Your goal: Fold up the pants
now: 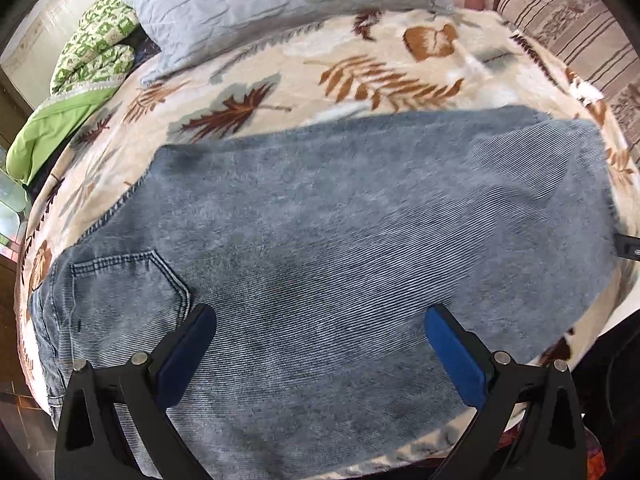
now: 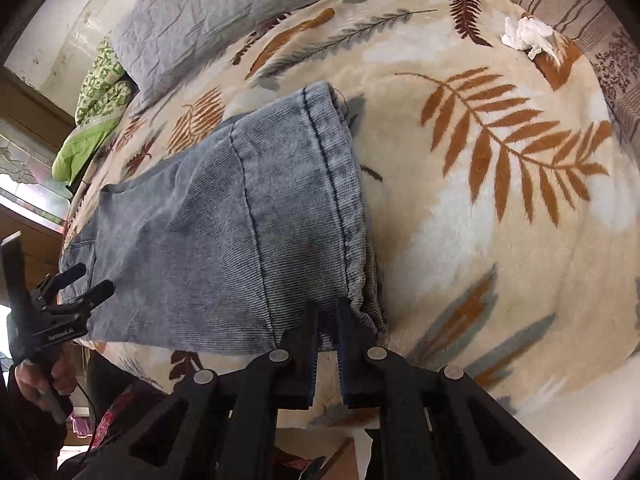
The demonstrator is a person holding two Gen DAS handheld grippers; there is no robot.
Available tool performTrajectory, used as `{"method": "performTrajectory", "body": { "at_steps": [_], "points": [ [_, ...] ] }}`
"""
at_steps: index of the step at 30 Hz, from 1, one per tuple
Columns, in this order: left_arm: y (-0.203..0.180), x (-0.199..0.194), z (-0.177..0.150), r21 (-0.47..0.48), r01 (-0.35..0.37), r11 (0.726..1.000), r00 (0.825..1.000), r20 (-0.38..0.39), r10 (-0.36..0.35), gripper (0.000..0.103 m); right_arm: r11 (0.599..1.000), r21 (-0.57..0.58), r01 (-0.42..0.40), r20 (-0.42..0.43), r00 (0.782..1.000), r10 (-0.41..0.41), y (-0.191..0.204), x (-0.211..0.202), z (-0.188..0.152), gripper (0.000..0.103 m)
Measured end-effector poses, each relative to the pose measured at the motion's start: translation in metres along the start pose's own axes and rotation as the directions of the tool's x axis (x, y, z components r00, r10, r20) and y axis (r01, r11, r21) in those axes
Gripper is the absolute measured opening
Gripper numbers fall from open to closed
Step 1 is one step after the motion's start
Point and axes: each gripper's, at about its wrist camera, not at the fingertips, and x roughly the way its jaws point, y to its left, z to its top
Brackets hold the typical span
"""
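Faded blue jeans lie flat across a leaf-print blanket on the bed, back pocket at the left, leg ends at the right. My left gripper is open, its blue pads spread wide just above the denim near the front edge. My right gripper is shut on the near corner of the jeans' hem. The jeans stretch away to the left there. The left gripper also shows in the right wrist view, open, held by a hand over the waist end.
A grey-blue quilted pillow and a green patterned quilt lie at the bed's far side. A striped brown pillow lies at the far right. A crumpled white tissue rests on the blanket. The bed's front edge runs just below both grippers.
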Motion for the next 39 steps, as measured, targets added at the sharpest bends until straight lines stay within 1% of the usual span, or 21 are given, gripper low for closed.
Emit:
{"method": "performTrajectory", "body": {
  "at_steps": [1, 3, 4, 6, 10, 13, 14, 16, 19, 22, 24, 26, 28, 30, 33, 35, 36, 38, 39],
  "points": [
    [0.001, 0.005, -0.001, 0.000, -0.003, 1.000, 1.000, -0.014, 0.003, 0.103, 1.000, 0.004, -0.006, -0.004, 1.000, 0.006, 0.000, -0.001, -0.002, 0.011],
    [0.004, 0.013, -0.004, -0.012, 0.020, 1.000, 0.999, -0.028, -0.021, 0.103, 1.000, 0.021, -0.021, -0.010, 1.000, 0.021, -0.004, -0.004, -0.004, 0.011],
    [0.007, 0.013, -0.005, -0.030, 0.040, 0.999, 0.999, -0.021, -0.041, 0.103, 0.999, 0.028, -0.029, -0.003, 1.000, 0.029, -0.006, -0.006, -0.001, 0.010],
    [0.010, 0.014, -0.006, -0.039, 0.057, 0.998, 0.998, -0.020, -0.058, 0.103, 0.999, 0.030, -0.030, 0.029, 0.999, 0.029, -0.005, -0.013, 0.001, 0.011],
    [0.009, 0.015, -0.006, -0.016, 0.065, 0.998, 0.998, -0.004, -0.065, 0.103, 0.999, -0.024, -0.030, 0.151, 0.988, 0.033, 0.017, -0.034, 0.021, 0.012],
    [0.011, 0.015, -0.006, -0.017, 0.081, 0.997, 0.997, 0.002, -0.081, 0.103, 0.996, -0.061, -0.066, 0.253, 0.964, 0.080, 0.041, -0.050, 0.049, 0.012],
    [0.011, 0.014, -0.006, -0.015, 0.083, 0.996, 0.997, 0.006, -0.083, 0.103, 0.995, -0.074, -0.066, 0.263, 0.961, 0.083, 0.049, -0.049, 0.060, 0.012],
    [0.012, 0.013, -0.005, -0.006, 0.085, 0.996, 0.996, 0.015, -0.085, 0.103, 0.994, -0.100, -0.040, 0.249, 0.966, 0.063, 0.070, -0.036, 0.084, 0.012],
    [0.012, 0.011, -0.007, 0.006, 0.091, 0.996, 0.996, 0.022, -0.091, 0.103, 0.993, -0.118, -0.003, 0.184, 0.983, 0.025, 0.078, -0.006, 0.107, 0.012],
    [0.013, 0.011, -0.008, 0.012, 0.100, 0.995, 0.995, 0.029, -0.100, 0.103, 0.991, -0.122, 0.061, 0.089, 0.995, -0.051, 0.069, 0.024, 0.102, 0.011],
    [0.012, 0.011, -0.008, 0.015, 0.100, 0.995, 0.994, 0.035, -0.100, 0.103, 0.990, -0.118, 0.076, 0.057, 0.996, -0.069, 0.054, 0.031, 0.086, 0.011],
    [0.012, 0.011, -0.009, 0.016, 0.098, 0.995, 0.994, 0.043, -0.099, 0.103, 0.992, -0.108, 0.060, 0.046, 0.997, -0.056, 0.040, 0.034, 0.070, 0.011],
    [0.011, 0.010, -0.009, 0.016, 0.098, 0.995, 0.994, 0.051, -0.098, 0.103, 0.996, -0.089, 0.008, 0.074, 0.997, -0.001, 0.027, 0.030, 0.057, 0.011],
    [0.011, 0.010, -0.010, 0.018, 0.098, 0.995, 0.994, 0.055, -0.099, 0.103, 0.998, -0.065, -0.021, 0.058, 0.998, 0.024, 0.021, 0.029, 0.055, 0.011],
    [0.012, 0.009, -0.009, 0.017, 0.101, 0.995, 0.993, 0.053, -0.101, 0.103, 0.998, -0.059, -0.011, 0.036, 0.999, 0.014, 0.023, 0.024, 0.061, 0.011],
    [0.011, 0.009, -0.010, 0.016, 0.099, 0.995, 0.994, 0.054, -0.100, 0.103, 0.997, -0.071, -0.015, 0.071, 0.997, 0.020, 0.030, 0.016, 0.067, 0.011],
    [0.012, 0.009, -0.010, 0.016, 0.099, 0.995, 0.994, 0.055, -0.100, 0.103, 0.997, -0.069, -0.033, 0.080, 0.996, 0.038, 0.031, 0.012, 0.070, 0.011],
    [0.012, 0.009, -0.010, 0.016, 0.100, 0.995, 0.993, 0.056, -0.100, 0.103, 0.995, -0.038, -0.091, 0.070, 0.993, 0.094, 0.033, 0.013, 0.078, 0.011],
    [0.011, 0.009, -0.010, 0.016, 0.099, 0.995, 0.993, 0.058, -0.100, 0.103, 0.994, -0.032, -0.106, 0.066, 0.992, 0.108, 0.035, 0.015, 0.082, 0.011]
  ]
}}
